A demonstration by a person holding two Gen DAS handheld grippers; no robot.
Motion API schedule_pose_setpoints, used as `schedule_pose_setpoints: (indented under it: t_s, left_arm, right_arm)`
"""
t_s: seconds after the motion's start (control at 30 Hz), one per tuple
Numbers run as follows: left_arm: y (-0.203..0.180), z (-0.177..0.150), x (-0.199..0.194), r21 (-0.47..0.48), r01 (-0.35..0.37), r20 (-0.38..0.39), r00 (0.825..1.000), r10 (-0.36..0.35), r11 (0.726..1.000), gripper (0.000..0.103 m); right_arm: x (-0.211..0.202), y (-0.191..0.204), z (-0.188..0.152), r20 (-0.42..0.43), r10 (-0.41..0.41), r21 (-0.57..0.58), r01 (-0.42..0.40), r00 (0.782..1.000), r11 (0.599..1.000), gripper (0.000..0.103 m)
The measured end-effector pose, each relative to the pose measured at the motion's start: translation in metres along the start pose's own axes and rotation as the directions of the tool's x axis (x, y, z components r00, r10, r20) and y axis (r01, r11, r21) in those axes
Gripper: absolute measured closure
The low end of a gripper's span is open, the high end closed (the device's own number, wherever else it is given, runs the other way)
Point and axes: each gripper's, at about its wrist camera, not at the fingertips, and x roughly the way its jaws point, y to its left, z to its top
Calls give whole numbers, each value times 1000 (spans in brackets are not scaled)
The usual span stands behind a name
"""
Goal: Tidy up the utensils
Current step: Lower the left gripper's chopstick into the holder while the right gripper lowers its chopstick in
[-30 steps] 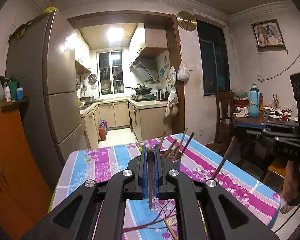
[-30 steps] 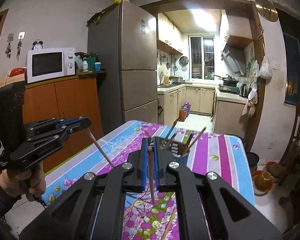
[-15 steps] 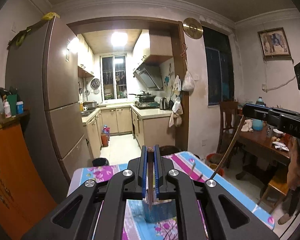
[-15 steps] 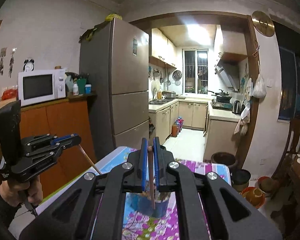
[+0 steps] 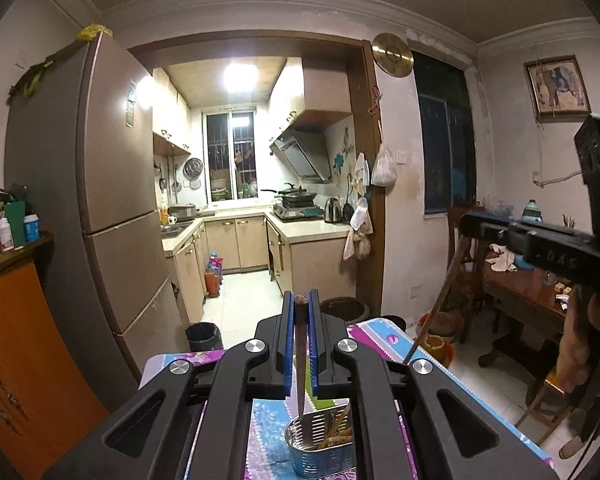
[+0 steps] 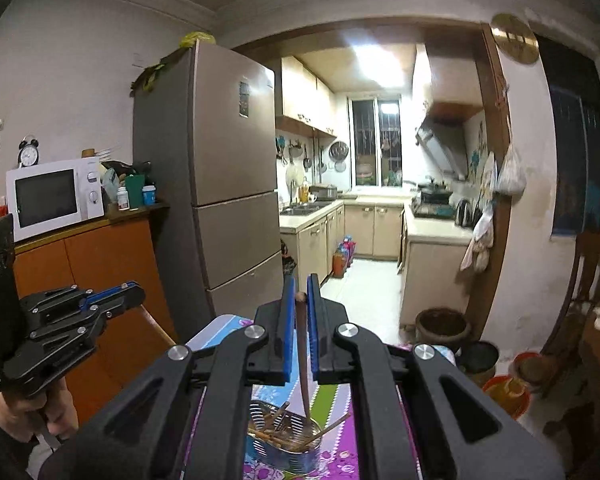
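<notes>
Chopsticks (image 5: 301, 360) upright above metal holder (image 5: 320, 452)

We are making out only one bit of lettering: pale embossed characters, roughly "DAS", are showing on the black side of the right gripper (image 5: 470, 222) in the left wrist view. We are finding every other label too small or blurred to read.

both grippers (image 5: 301, 312) raised, chopsticks (image 5: 300, 360) above holder (image 5: 320, 452)
</notes>
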Motion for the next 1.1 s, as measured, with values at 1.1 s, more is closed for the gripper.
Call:
schedule_pose_setpoints:
  t_s: [1.1]
  left_arm:
    - [12,-70,104,-20,9,-206,978,-13,1000,95]
  right_arm:
    - [82,-11,-70,-190,45,77,-31,981,997,98]
